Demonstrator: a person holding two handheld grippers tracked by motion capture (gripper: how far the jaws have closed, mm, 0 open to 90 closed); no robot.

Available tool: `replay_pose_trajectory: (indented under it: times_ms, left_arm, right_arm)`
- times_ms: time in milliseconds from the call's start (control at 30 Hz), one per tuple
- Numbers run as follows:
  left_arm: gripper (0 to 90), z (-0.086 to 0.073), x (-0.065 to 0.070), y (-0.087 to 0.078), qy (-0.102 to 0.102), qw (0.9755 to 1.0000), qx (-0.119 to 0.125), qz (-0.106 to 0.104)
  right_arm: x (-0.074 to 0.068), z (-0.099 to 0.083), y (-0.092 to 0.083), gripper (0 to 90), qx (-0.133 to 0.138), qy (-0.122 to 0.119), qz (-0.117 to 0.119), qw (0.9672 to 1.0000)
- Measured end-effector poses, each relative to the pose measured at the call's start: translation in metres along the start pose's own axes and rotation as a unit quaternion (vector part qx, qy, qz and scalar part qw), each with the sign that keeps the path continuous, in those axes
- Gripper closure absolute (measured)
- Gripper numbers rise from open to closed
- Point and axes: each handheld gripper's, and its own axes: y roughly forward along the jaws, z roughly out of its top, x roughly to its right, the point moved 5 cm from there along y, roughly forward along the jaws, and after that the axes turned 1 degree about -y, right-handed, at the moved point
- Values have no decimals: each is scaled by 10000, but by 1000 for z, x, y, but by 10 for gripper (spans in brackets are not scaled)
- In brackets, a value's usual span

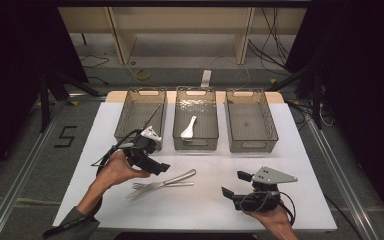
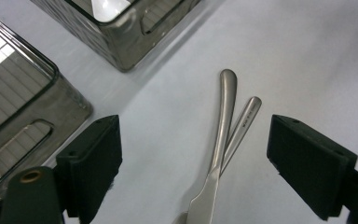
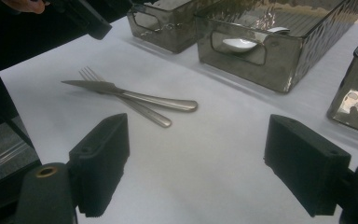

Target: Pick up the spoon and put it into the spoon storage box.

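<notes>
Knife [image 1: 172, 179] and fork [image 1: 152, 185]: plain brushed steel, lying crossed on the white table [image 1: 290, 150], knife on top, at about 6 o'clock from the middle bin [image 1: 195, 141]. Long axes ran roughly from 8 o'clock to 2 o'clock in the high view; knife's rounded handle end pointed toward 2 o'clock, blade toward 8; fork's handle pointed nearer 3 o'clock, tines toward 9. Handles lay close together, parting slightly at their ends, with faint lettering on the fork's.

Seen between the jaws of the left gripper [image 1: 155, 165], which stood wide apart, gripping nothing, just at 10 o'clock from the cutlery and held above it. Right gripper [image 1: 234, 184] also spread open on nothing, well apart at 3 o'clock, aimed across the table toward the pair.

Beyond, at 12 o'clock: three smoky clear bins in a row; a white spoon [image 1: 188, 128] in the middle one, a thin dark utensil [image 1: 152, 117] in the left bin [image 1: 125, 120], too small to make out
</notes>
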Motion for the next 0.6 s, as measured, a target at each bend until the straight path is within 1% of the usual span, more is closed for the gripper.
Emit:
replay_pose_trajectory:
  times_ms: [133,267,333,400,500,600]
  left_arm:
    - [167,-4,4,8,122,9996,-261,-53]
    - [162,-8,8,14,280,9983,-512,-66]
    - [162,-10,9,17,345,9975,-609,-50]
    - [162,-12,11,21,344,9969,-705,-3]
    - [163,-16,11,25,474,9946,-919,21]
    - [164,-19,13,30,542,9930,-1045,28]
  right_arm:
    - [0,0,0,228,-8,-6,3,10000]
    - [0,0,-1,228,9,-17,8,10000]
    - [0,0,-1,228,-4,-12,-2,10000]
    - [0,0,-1,228,-2,-20,-3,10000]
    - [0,0,-1,228,-1,-13,4,10000]
    - [0,0,-1,228,-12,-20,-8,10000]
